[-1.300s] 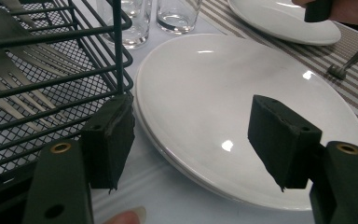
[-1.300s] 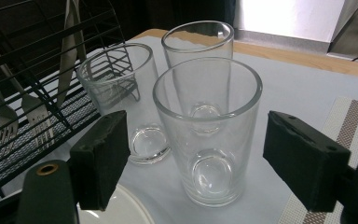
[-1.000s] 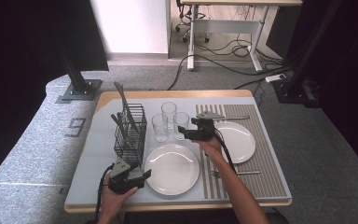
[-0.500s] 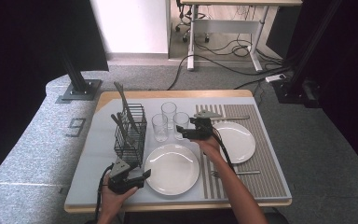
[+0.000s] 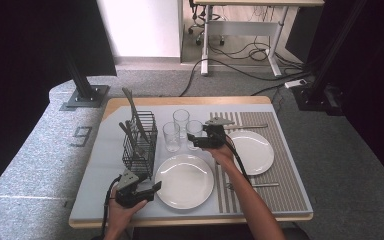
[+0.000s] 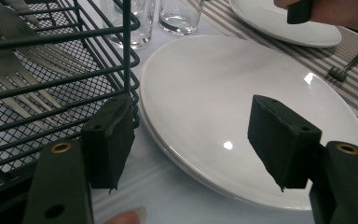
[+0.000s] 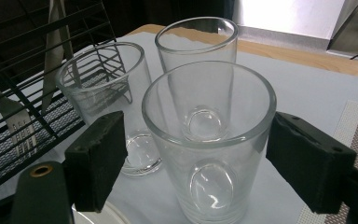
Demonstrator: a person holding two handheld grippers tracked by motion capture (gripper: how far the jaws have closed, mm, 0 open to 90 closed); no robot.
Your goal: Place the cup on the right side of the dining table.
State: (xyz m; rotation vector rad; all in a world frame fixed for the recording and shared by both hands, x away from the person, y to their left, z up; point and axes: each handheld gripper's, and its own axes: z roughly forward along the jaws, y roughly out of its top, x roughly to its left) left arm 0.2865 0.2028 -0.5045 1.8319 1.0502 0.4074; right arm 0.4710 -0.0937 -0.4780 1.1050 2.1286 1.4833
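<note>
Tabletop: right claw gapes wide around glass, untouched.

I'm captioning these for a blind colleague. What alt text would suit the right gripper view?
The right gripper, open, has its two black jaws on either side of a clear drinking glass without touching it. Two more empty glasses stand behind, one at left and one farther back, beside a black wire cutlery basket holding forks, on a pale tabletop.

Nearest clear glass stands upright, empty, betw. the right gripper's spread jaws, not yet pinched. It sits at striped mat's edge, 2 more glasses just beside/behind it.
</note>
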